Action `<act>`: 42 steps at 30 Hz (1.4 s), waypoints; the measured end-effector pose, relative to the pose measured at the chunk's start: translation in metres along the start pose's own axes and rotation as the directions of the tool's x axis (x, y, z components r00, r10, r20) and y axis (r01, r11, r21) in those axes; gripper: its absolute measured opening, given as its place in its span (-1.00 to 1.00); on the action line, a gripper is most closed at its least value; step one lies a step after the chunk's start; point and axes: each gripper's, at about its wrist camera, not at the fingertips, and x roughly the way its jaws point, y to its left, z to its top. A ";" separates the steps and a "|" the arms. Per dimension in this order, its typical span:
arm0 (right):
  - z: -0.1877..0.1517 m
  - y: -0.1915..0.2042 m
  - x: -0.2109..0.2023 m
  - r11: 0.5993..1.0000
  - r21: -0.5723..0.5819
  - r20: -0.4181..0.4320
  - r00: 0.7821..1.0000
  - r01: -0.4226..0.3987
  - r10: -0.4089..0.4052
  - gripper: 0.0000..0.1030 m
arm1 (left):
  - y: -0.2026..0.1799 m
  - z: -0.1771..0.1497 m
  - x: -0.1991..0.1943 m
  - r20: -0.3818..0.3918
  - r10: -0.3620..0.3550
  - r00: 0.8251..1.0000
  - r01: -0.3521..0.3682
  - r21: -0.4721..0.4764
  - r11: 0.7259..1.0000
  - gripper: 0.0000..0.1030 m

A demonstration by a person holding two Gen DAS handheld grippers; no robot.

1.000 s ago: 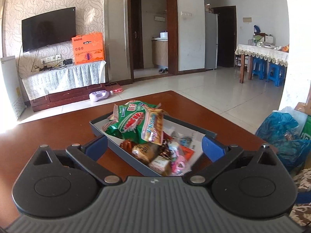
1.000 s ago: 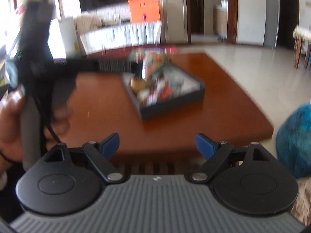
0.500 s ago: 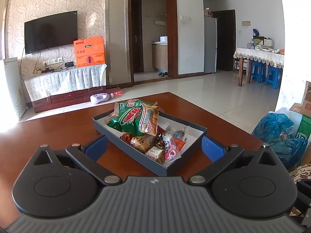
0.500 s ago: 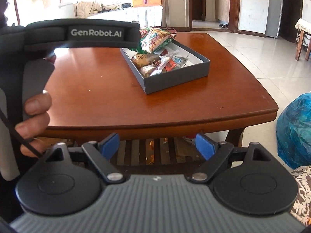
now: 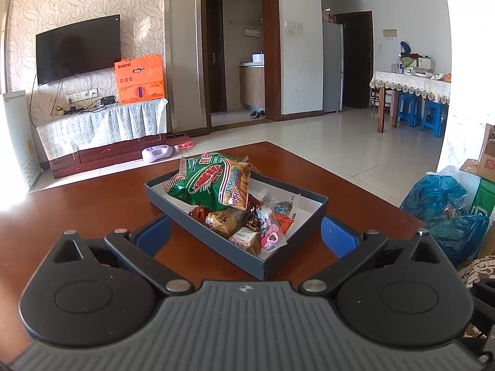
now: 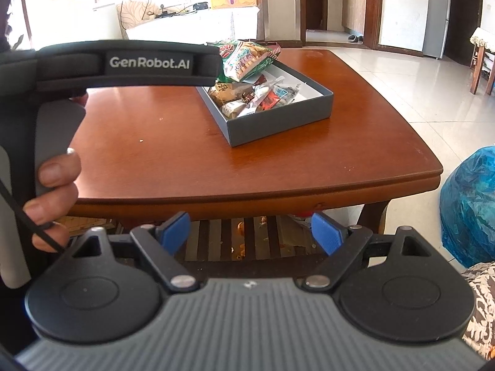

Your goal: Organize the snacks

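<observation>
A dark box [image 5: 294,256] sits on the wooden table [image 6: 161,142], toward its far right part. It holds a green prawn-cracker bag [image 5: 210,185] leaning on top of small wrapped snacks [image 5: 247,225] (labels too small to read). The left gripper [image 5: 244,232] hovers just before the box, jaws apart and empty. The right gripper [image 6: 250,232] hangs off the near table edge, jaws also apart. A hand [image 6: 52,194] grips the left device. A blue bag [image 5: 445,207] lies on the floor to the right.

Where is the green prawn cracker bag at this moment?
The green prawn cracker bag lies on top of the other snacks at the far end of the grey box, on the wooden table.
</observation>
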 end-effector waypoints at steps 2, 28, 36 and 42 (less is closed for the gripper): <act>0.000 0.000 -0.001 1.000 -0.001 -0.002 1.000 -0.001 0.001 0.69 | 0.000 0.000 0.000 0.000 -0.001 1.000 0.001 0.000 1.000 1.00; 0.001 0.003 0.004 1.000 -0.018 -0.030 0.999 -0.013 0.012 0.69 | 0.003 0.000 0.007 -0.004 -0.001 1.000 0.001 0.002 1.000 1.00; 0.001 0.003 0.004 1.000 -0.018 -0.030 0.999 -0.013 0.012 0.69 | 0.002 -0.002 0.009 -0.005 0.001 1.000 -0.001 0.007 1.000 1.00; 0.001 0.003 0.005 1.000 -0.018 -0.030 0.999 -0.012 0.012 0.69 | 0.003 -0.005 0.011 -0.003 -0.004 1.000 0.004 0.006 1.000 1.00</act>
